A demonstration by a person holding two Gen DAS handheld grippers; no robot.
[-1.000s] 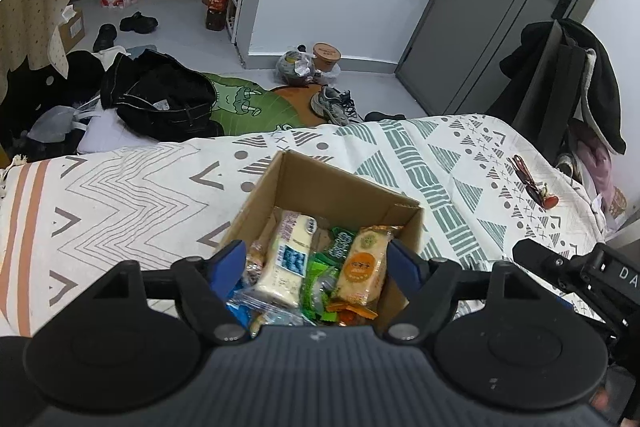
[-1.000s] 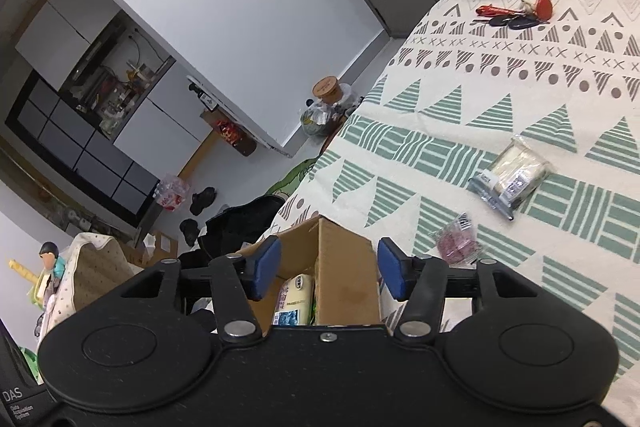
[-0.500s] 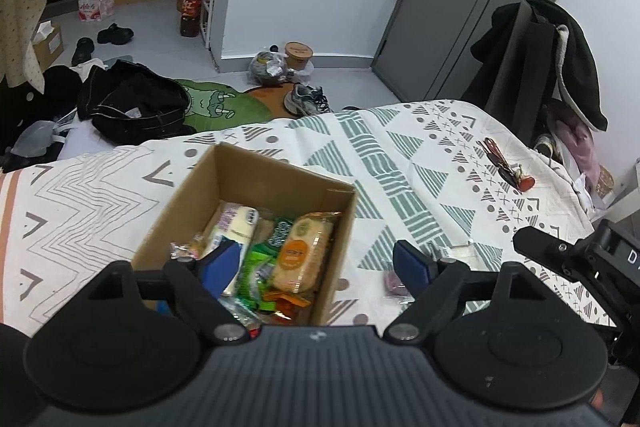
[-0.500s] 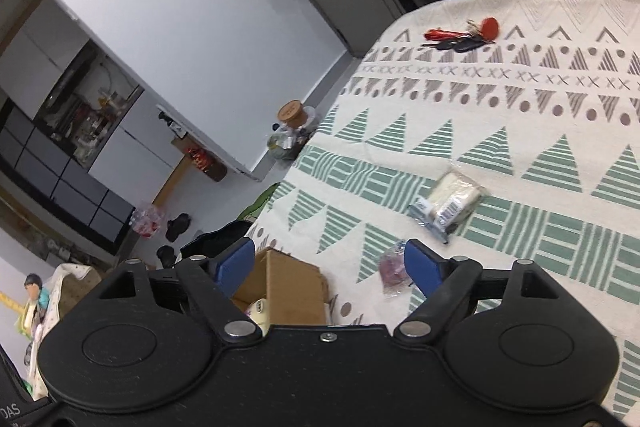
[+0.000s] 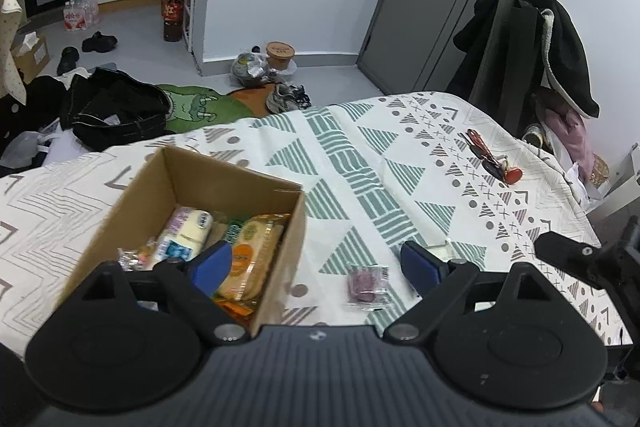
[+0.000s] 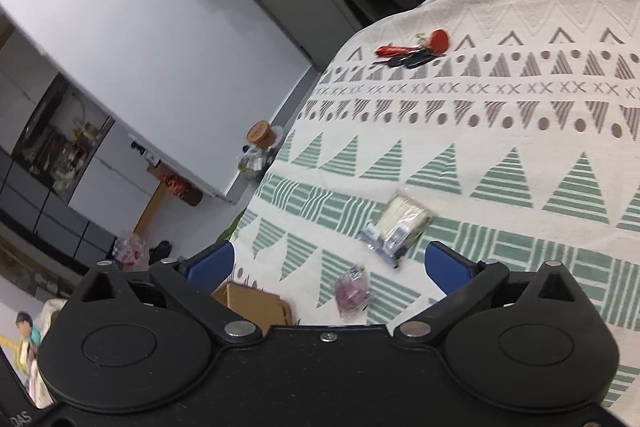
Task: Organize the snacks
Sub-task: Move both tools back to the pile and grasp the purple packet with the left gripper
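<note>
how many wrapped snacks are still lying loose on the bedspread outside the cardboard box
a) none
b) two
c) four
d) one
b) two: the right wrist view shows a small purple snack packet and a pale cracker packet lying on the bedspread, both outside the cardboard box.

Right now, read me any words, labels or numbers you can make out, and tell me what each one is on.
"DAS": white letters on black gear at the lower left edge of the right wrist view.
Snack wrappers in the cardboard box: print too blurred to read.
Purple snack packet and pale snack packet on the bedspread: print too small.
Water bottle pack on the floor: unreadable.
</note>
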